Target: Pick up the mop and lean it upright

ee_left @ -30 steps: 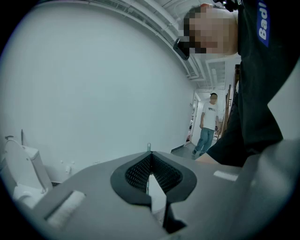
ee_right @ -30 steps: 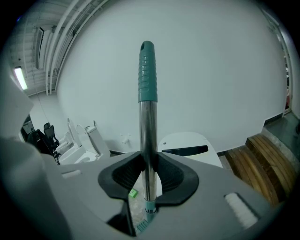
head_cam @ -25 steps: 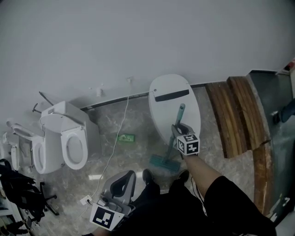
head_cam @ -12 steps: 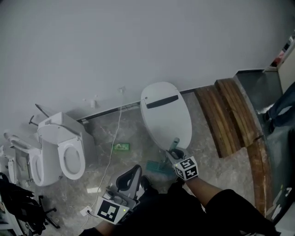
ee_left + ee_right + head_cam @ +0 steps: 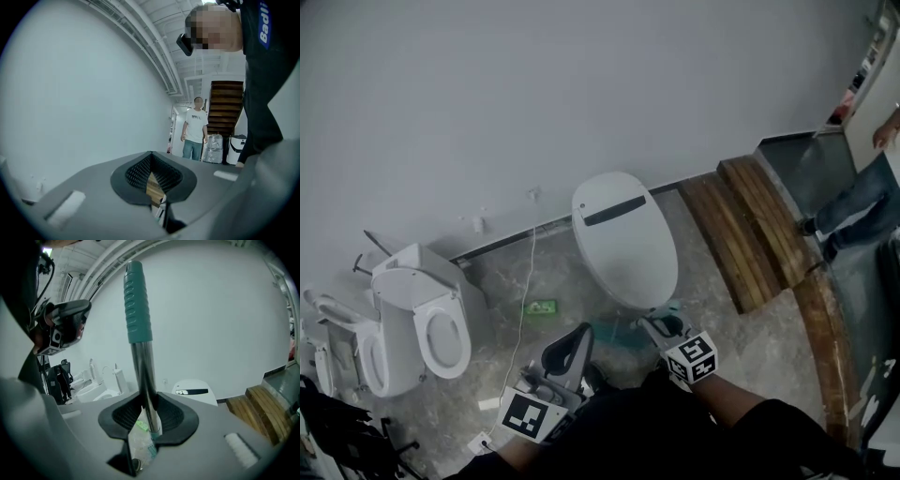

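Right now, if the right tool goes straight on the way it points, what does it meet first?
Probably the white oval panel against the wall, just ahead of the right tool holding the mop handle; depth is unclear.

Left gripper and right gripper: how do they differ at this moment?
The right gripper has its jaws closed on the mop handle; the left gripper holds nothing. The right gripper is beside the white oval lid; the left gripper is farther from it. Both carry a marker cube.

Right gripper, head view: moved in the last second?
Yes. The right gripper, jaws shut on the mop handle, was over the white oval lid; now it sits below the lid's lower edge, nearer the person.
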Available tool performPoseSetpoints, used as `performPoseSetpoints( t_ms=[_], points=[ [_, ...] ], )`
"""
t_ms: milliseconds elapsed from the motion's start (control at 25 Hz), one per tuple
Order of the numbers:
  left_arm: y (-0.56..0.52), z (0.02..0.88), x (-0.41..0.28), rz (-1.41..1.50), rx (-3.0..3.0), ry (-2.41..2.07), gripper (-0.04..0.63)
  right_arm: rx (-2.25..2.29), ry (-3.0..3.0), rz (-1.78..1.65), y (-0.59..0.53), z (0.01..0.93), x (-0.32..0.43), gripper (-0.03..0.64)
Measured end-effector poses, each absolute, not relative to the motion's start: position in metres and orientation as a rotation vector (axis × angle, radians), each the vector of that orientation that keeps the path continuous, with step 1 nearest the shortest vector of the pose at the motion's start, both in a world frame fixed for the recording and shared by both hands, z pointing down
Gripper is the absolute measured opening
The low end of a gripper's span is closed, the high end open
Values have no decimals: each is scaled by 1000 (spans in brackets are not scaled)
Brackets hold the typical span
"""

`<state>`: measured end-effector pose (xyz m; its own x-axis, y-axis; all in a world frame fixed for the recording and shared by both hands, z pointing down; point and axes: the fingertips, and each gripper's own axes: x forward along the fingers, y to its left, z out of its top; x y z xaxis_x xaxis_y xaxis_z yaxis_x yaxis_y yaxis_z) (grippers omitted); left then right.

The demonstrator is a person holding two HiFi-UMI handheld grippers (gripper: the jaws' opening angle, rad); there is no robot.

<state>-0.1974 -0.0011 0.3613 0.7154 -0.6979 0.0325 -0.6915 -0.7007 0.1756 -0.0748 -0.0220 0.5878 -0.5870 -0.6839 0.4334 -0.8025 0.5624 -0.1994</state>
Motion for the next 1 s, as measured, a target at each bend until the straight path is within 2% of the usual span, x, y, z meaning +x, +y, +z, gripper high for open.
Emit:
performPoseSetpoints(
  t_ms=[600,1000],
  points=[
    [-11,344,-170,-133,2823,-1017,12,1360,-2737,372,9,414,-66,107],
    [-13,345,-146,-81,2863,-939,12,1362,-2823,320,14,374,-65,106]
  ],
)
